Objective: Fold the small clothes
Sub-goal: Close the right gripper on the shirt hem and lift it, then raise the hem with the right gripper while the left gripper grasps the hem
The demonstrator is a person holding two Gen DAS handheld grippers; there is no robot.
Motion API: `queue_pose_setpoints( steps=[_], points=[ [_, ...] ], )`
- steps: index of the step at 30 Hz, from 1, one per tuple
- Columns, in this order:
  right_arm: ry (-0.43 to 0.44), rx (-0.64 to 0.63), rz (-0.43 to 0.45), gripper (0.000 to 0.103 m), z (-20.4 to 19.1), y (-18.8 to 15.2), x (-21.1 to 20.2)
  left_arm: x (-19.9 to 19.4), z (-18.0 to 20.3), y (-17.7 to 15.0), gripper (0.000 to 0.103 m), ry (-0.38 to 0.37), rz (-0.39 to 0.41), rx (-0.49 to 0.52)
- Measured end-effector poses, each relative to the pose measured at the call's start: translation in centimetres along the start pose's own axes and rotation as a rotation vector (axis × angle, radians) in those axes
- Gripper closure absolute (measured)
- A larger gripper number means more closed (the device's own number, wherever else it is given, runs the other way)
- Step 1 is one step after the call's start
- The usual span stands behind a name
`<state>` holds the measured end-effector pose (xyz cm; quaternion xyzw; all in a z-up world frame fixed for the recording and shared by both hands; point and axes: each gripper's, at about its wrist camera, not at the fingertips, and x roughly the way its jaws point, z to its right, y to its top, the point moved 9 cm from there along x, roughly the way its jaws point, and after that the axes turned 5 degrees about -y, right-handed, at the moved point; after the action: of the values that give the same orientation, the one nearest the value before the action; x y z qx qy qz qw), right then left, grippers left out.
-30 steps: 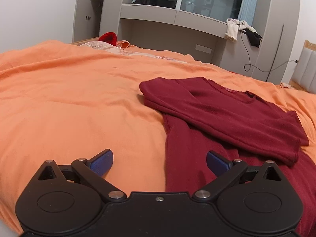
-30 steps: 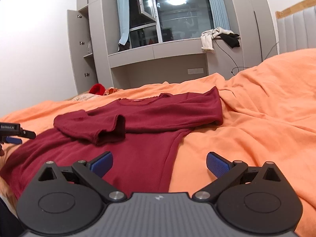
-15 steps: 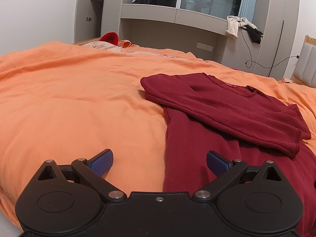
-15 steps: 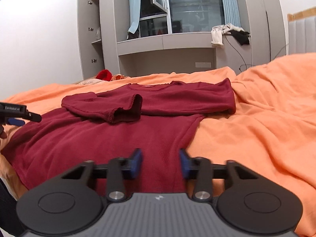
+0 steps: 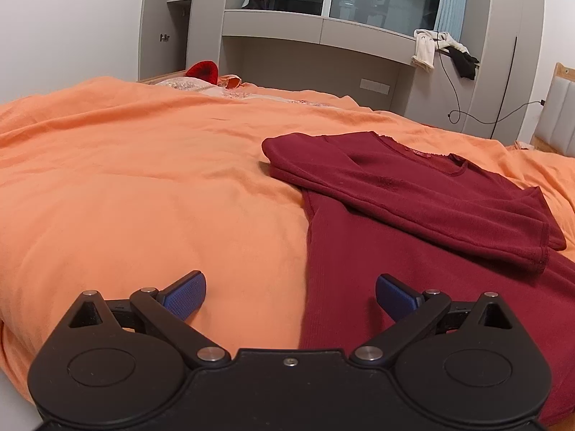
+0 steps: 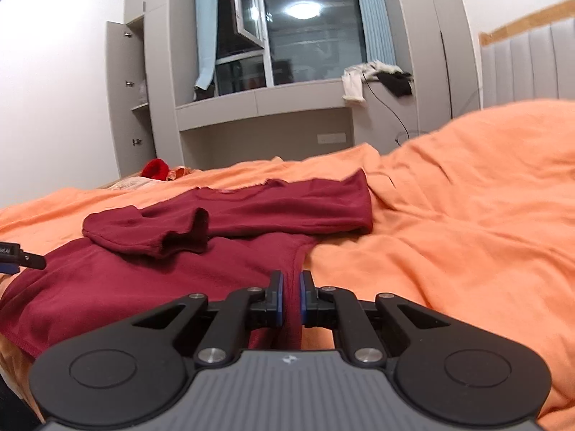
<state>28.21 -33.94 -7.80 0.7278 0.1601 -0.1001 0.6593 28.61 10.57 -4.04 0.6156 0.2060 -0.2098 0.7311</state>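
The right claw (image 6: pixel 291 294) has just been closing, and its blue pads now pinch a raised ridge of the dark red top (image 6: pixel 143 287) at that garment's right-hand edge; a second ago the same pads stood wide apart over the cloth. The ridge runs down behind the claw's body, so how much cloth is caught cannot be made out. The left claw (image 5: pixel 290 296) hangs spread, one pad over the orange bedspread (image 5: pixel 125 179) and the other over the top (image 5: pixel 413 251), gripping nothing, much as it did a second ago. Only its tip shows at the left border of the right wrist view. The top lies on the bed with both sleeves folded across the chest; its lower hem is cut off by the claws. Farther back, a red item (image 5: pixel 203 71) lies at the bed's far edge, too small to identify.
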Motion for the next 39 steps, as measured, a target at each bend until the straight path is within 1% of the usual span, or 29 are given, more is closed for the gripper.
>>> queue_pose_setpoints(
  steps=[6, 8, 10, 11, 15, 18, 20, 21, 23, 24, 26, 29, 31, 35, 39],
  points=[
    [-0.023, 0.0, 0.007, 0.094, 0.6, 0.0, 0.0, -0.1, 0.2, -0.1, 0.002, 0.002, 0.0, 0.005],
    [-0.033, -0.008, -0.023, 0.094, 0.7, -0.6, 0.5, -0.1, 0.2, -0.2, 0.002, 0.007, -0.004, 0.013],
    [-0.021, -0.003, -0.073, 0.093, 0.9, -1.5, 1.2, -0.1, 0.3, -0.3, 0.002, 0.015, -0.005, 0.022],
    [-0.014, 0.015, -0.079, 0.092, 1.0, -1.6, 1.3, 0.0, 0.4, -0.4, 0.002, 0.021, -0.007, 0.03],
    [-0.005, -0.009, -0.054, 0.086, 0.4, -1.6, 0.7, 0.0, 0.5, -0.7, 0.002, 0.045, -0.011, 0.06],
    [-0.007, -0.036, -0.02, 0.071, -0.1, -1.4, 0.0, -0.2, 0.5, -0.7, 0.002, 0.048, -0.004, 0.063],
    [-0.003, -0.05, 0.01, 0.049, -0.3, -1.0, -0.6, -0.6, 0.6, -0.6, 0.001, 0.039, 0.007, 0.048],
    [-0.002, -0.055, 0.027, 0.046, -0.4, -0.9, -1.0, -0.9, 0.5, -0.6, 0.001, 0.034, 0.016, 0.035],
    [0.006, -0.077, 0.06, 0.032, -0.8, -0.7, -1.9, -1.6, 0.6, -0.6, 0.001, 0.026, 0.037, 0.011],
    [0.01, -0.094, 0.073, 0.029, -1.0, -0.7, -2.4, -2.1, 0.6, -0.7, 0.001, 0.019, 0.046, 0.002],
    [0.019, -0.141, 0.089, 0.015, -1.8, -1.1, -3.3, -3.1, 1.0, -1.1, 0.001, 0.006, 0.066, -0.007],
    [0.026, -0.263, 0.101, 0.005, -3.3, -2.0, -4.3, -4.8, 2.0, -2.0, 0.001, -0.017, 0.093, 0.002],
    [0.029, -0.358, 0.111, 0.001, -4.4, -2.7, -4.9, -6.0, 2.6, -2.6, 0.001, -0.027, 0.113, 0.017],
    [0.039, -0.53, 0.11, 0.001, -6.6, -4.4, -5.5, -7.4, 3.5, -3.6, 0.001, -0.032, 0.123, 0.048],
    [0.031, -0.674, 0.059, 0.001, -8.1, -6.8, -4.8, -7.8, 3.9, -4.8, 0.001, -0.025, 0.102, 0.077]
  ],
)
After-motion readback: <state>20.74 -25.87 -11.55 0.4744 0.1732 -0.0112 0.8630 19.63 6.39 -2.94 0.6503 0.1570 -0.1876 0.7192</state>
